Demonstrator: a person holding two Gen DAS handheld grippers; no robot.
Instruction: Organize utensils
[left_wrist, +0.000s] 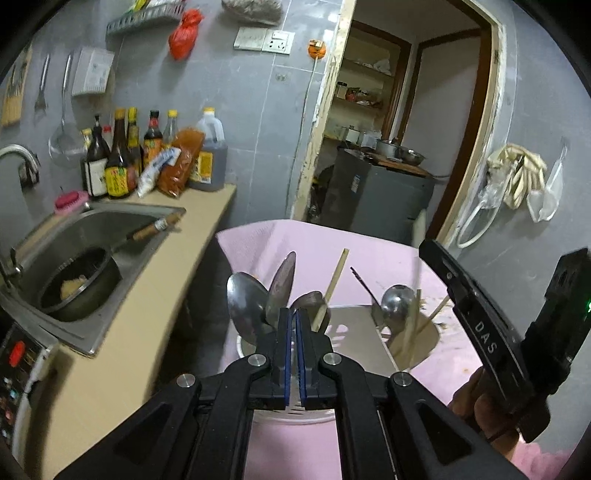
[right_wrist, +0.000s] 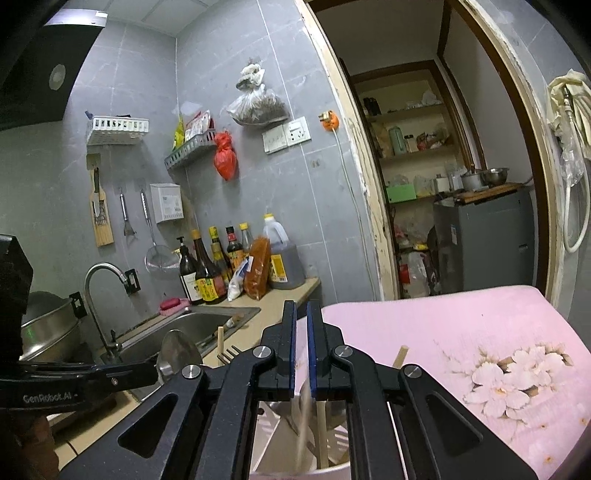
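Observation:
A white divided utensil holder (left_wrist: 360, 332) stands on a pink cloth. Its left compartment holds several metal spoons (left_wrist: 245, 306) and a wooden chopstick (left_wrist: 334, 284). Its right compartment holds a ladle (left_wrist: 397, 301), chopsticks and a dark fork. My left gripper (left_wrist: 295, 317) is shut just above the holder's near rim, right behind the spoons, holding nothing that I can see. My right gripper (right_wrist: 302, 314) has its jaws nearly together above the holder (right_wrist: 325, 470); a blurred pale chopstick (right_wrist: 303, 424) is below the fingers, apart from them.
The pink flowered cloth (right_wrist: 480, 343) covers the surface under the holder. To the left is a beige counter (left_wrist: 155, 295) with a steel sink (left_wrist: 92, 236) holding a pot, and several sauce bottles (left_wrist: 118, 162). An open doorway (left_wrist: 388, 129) lies behind.

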